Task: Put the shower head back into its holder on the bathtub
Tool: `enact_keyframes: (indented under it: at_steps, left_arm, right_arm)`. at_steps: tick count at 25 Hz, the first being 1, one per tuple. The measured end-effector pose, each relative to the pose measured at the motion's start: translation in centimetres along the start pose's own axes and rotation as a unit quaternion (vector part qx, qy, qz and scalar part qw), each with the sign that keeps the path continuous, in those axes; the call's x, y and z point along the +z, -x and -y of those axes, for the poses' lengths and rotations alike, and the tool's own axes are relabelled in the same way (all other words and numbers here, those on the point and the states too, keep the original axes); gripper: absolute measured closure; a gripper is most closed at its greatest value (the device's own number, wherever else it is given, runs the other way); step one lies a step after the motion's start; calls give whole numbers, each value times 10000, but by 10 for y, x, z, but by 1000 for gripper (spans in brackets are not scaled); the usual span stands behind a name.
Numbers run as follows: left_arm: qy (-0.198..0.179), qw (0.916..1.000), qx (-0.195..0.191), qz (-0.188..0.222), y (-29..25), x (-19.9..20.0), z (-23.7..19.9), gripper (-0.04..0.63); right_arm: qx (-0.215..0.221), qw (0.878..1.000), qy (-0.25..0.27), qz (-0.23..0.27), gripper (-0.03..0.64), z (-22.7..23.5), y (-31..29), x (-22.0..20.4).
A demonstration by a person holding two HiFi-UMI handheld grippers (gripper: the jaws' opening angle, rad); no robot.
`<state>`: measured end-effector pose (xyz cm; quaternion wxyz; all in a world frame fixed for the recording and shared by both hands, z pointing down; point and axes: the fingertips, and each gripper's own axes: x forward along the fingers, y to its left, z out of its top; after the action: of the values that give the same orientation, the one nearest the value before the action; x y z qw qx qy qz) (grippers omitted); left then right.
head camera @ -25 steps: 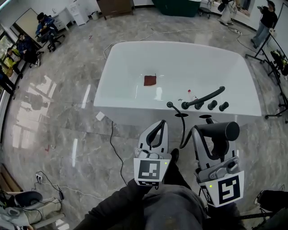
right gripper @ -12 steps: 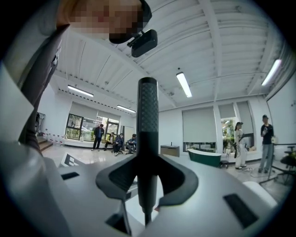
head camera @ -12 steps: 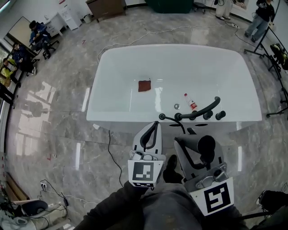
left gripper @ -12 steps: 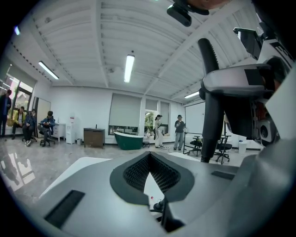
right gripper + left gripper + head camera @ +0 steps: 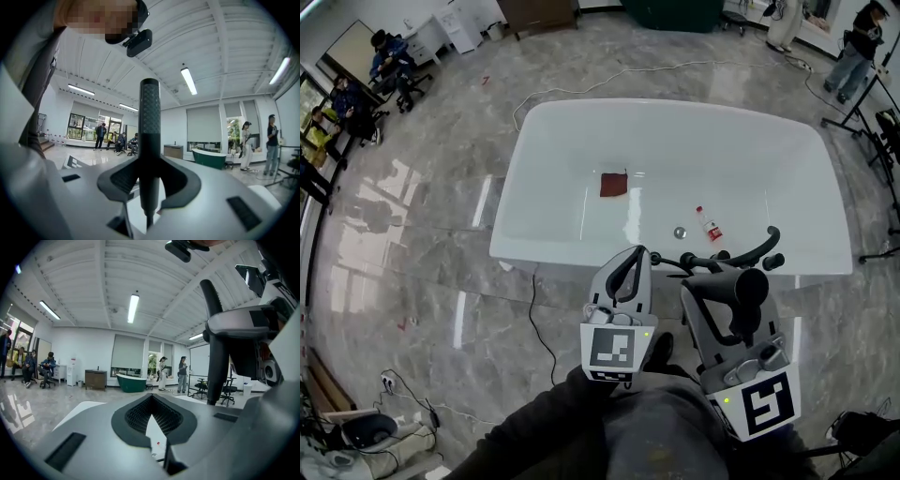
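Shower head (image 5: 748,286) sits clamped in my right tool (image 5: 149,185); my left tool (image 5: 151,401) is closed, empty, near the bathtub (image 5: 675,131).

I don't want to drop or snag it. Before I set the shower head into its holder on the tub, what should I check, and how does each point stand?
1. Grip on the shower head: ok. The right gripper is closed on its handle, which stands upright between the jaws.
2. Left gripper free to help: ok. Jaws together, nothing between them.
3. Holder in sight: not ok. In the head view the grippers cover the near rim of the bathtub.
4. Hose free: cannot tell. Only a short stretch shows.
5. Faucet out of the way: cannot tell. It sits on the rim just beyond the shower head.
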<state>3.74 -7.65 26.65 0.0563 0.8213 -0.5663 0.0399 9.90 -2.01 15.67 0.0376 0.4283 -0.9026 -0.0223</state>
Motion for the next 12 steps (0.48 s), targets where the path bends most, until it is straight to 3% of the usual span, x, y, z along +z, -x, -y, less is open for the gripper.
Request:
enact_keyframes:
  at_steps: [7,12]
  left_arm:
    - [-123,9995,-239,168,-29,33,-27,592]
    - [-8,9984,-405,392,-28,36,-30,592]
  right_arm:
    - [-24,9997,22,235,476,10,-35,58]
    - [-42,9986,284,435,476,0,-35,87]
